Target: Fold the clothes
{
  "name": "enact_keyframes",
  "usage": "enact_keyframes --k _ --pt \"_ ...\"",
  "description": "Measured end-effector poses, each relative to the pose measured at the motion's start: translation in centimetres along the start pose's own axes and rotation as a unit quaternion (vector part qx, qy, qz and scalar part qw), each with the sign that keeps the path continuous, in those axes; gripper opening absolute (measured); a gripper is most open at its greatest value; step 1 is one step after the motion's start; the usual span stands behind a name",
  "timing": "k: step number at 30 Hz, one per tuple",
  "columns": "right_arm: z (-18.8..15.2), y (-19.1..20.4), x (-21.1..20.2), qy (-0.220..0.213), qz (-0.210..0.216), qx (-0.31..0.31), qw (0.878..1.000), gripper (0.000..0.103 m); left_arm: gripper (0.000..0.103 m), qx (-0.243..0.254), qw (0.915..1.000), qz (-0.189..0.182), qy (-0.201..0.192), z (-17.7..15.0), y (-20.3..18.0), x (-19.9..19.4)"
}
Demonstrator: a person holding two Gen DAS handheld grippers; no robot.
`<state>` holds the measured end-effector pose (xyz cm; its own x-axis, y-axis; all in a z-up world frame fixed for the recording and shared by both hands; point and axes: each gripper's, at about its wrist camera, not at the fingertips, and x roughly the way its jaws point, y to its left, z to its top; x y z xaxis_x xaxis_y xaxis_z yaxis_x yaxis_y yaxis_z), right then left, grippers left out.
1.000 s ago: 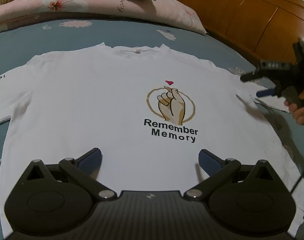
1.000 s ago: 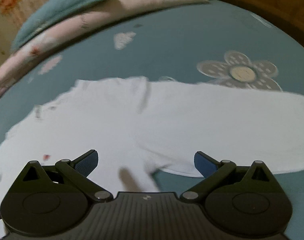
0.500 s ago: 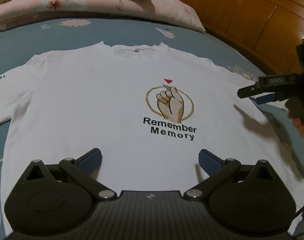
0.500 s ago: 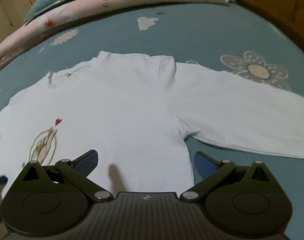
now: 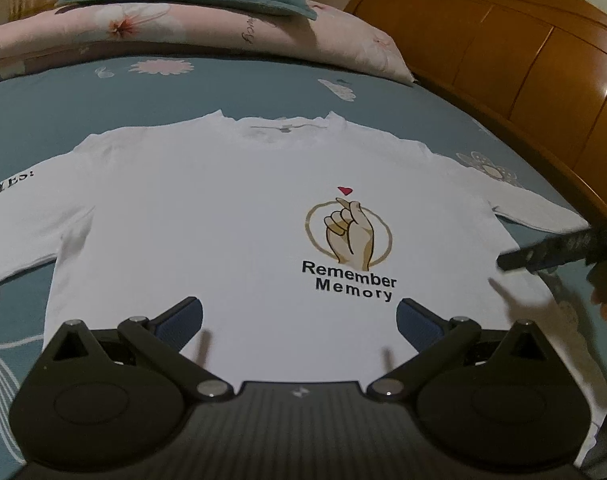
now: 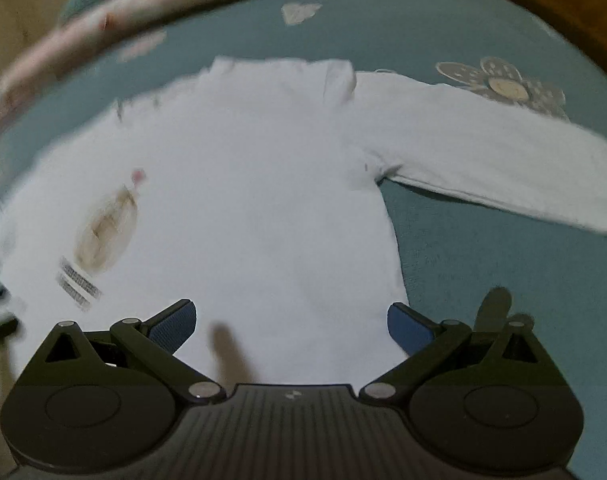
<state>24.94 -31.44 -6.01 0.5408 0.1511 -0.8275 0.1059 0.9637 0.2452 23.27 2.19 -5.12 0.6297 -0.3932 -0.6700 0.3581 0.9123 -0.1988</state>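
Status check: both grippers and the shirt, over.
Left gripper open, empty. Right gripper open, empty, over hem side. White shirt flat on bed, unfolded, sleeves out. Nothing obstructing.

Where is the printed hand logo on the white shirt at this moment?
In the left wrist view, the hand logo sits right of centre on the white shirt's chest, just above the words "Remember Memory".
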Motion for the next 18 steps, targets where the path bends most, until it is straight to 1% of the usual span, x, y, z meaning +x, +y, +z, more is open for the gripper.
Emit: enact_keyframes --k 1,3,6,9,12,13,17,18 --pt "0.1 0.1 -0.6 -0.007 0.007 0.006 1.0 0.103 0.102 0.001 1.0 -0.001 -0.001 0.0 0.0 -0.1" --pt "0.0 1.1 -1.4 -0.019 0.033 -0.012 0.999 0.103 0.102 0.002 1.0 -0.002 0.0 -0.1 -0.1 -0.1" --pt "-0.3 2.5 -0.8 -0.002 0.071 -0.024 0.997 0.103 0.102 0.003 1.0 0.0 0.004 -0.1 -0.1 0.1" --pt "-0.7 2.7 0.9 0.021 0.05 -0.026 0.998 0.103 0.102 0.003 1.0 0.001 0.009 -0.1 -0.1 0.2" --pt "-0.9 1.3 0.6 0.007 0.047 0.001 0.999 0.103 0.102 0.003 0.9998 0.007 0.017 -0.2 -0.1 0.4" --pt "-0.9 1.3 0.1 0.003 0.014 0.008 1.0 0.103 0.102 0.003 0.9997 0.01 0.02 -0.2 -0.1 0.4" --pt "-1.3 2.4 -1.6 -0.015 -0.06 -0.021 0.998 0.103 0.102 -0.005 0.9994 0.015 0.03 -0.4 -0.1 0.5" --pt "-1.9 2.8 -1.6 -0.012 -0.053 -0.023 0.998 0.103 0.102 -0.007 0.9994 0.014 0.031 -0.4 -0.2 0.5"
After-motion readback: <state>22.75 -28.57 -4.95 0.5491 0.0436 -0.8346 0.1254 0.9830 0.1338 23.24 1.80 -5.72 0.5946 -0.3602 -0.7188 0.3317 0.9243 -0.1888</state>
